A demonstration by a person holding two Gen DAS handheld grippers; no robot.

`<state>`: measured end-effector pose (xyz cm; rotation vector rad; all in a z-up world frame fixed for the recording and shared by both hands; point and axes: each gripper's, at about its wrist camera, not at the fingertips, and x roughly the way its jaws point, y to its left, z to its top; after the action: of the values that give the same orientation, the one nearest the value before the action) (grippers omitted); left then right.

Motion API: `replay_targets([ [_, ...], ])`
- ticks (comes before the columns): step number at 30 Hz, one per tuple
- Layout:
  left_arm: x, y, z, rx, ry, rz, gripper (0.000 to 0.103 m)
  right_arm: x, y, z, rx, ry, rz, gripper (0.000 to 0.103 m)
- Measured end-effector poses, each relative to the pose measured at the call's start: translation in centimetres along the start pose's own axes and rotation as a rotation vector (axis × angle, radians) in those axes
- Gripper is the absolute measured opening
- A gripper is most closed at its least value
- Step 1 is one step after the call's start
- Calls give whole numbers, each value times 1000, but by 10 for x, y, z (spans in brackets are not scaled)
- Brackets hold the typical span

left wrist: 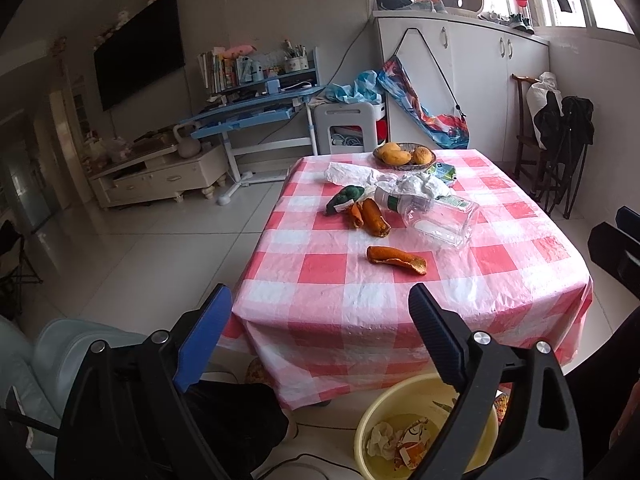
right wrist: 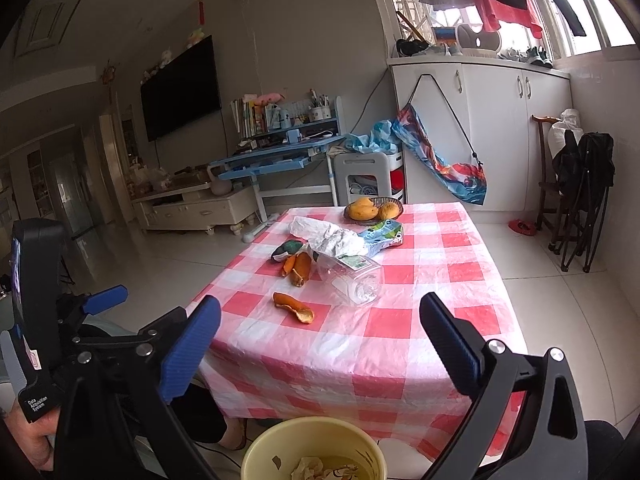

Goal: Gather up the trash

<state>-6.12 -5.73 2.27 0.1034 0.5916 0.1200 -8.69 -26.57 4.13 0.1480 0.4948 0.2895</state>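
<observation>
**Orange peel next for the bucket**

Orange peel strip (left wrist: pixel 397 260), curled and dry-looking, lies alone on the pink-and-white checked table (left wrist: pixel 500 280), nearest the front edge. Both tools hang back over the yellow plastic bucket (left wrist: pixel 368 420) on the floor, which already holds crumpled paper and wrappers. The left hand-held gripper (left wrist: pixel 320 320) is spread wide and empty; the right hand-held gripper (right wrist: pixel 320 328) likewise. Judging by this, a fresh pick is starting: reach forward, drop onto the lone peel, pinch across its narrow width. Beyond it sit two more peels (left wrist: pixel 370 216), a clear plastic bottle (left wrist: pixel 444 216) on its side, crumpled white paper (left wrist: pixel 420 186) and a basket of mangoes (left wrist: pixel 404 155). Nothing blocks the nearest peel.
</observation>
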Motion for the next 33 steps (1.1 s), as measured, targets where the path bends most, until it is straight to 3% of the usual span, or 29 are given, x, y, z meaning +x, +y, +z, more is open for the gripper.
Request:
replay_targets([
  [13,4,3,-9,-22,-3,-22,89,6,2,-5,-25,29,-31,95],
  [33,38,39,-31,-186,55,-88,92,27,24,-19,-99,129,-45,95],
])
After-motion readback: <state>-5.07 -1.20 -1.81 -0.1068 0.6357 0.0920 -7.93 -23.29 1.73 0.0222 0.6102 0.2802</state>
